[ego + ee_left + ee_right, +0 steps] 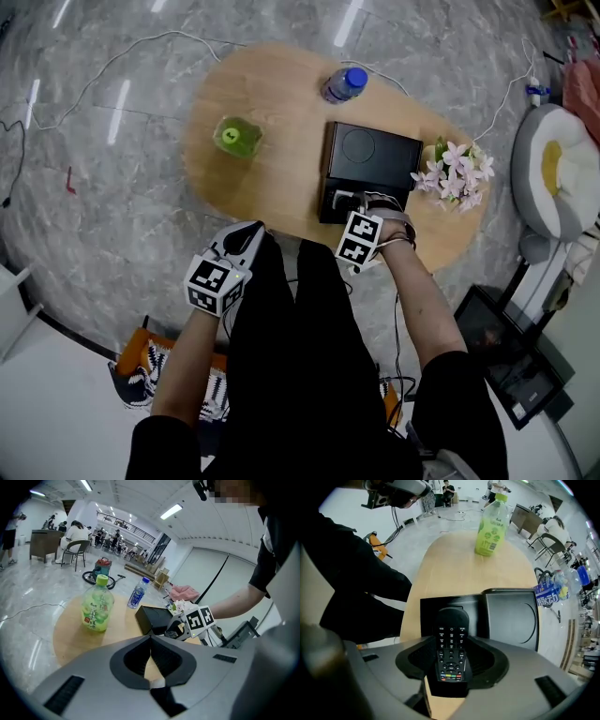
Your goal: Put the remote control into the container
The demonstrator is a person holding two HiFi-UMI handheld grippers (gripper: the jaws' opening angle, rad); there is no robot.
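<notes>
The black remote control (451, 637) lies lengthwise between the jaws of my right gripper (451, 660), which is shut on it. Its far end reaches over the open near end (429, 613) of the black container (370, 155). The container's lid (511, 616) covers the far part. In the head view my right gripper (349, 204) is at the container's near edge, by the table's front. My left gripper (249, 232) hangs at the table's near edge, left of the container, shut with nothing in it; its closed jaws (151, 645) point across the table.
A green drink bottle (236, 137) stands on the oval wooden table (272, 202), left of the container. A blue-capped water bottle (344, 84) stands behind the container and pink-white flowers (455, 173) lie to its right. Cables run over the marble floor.
</notes>
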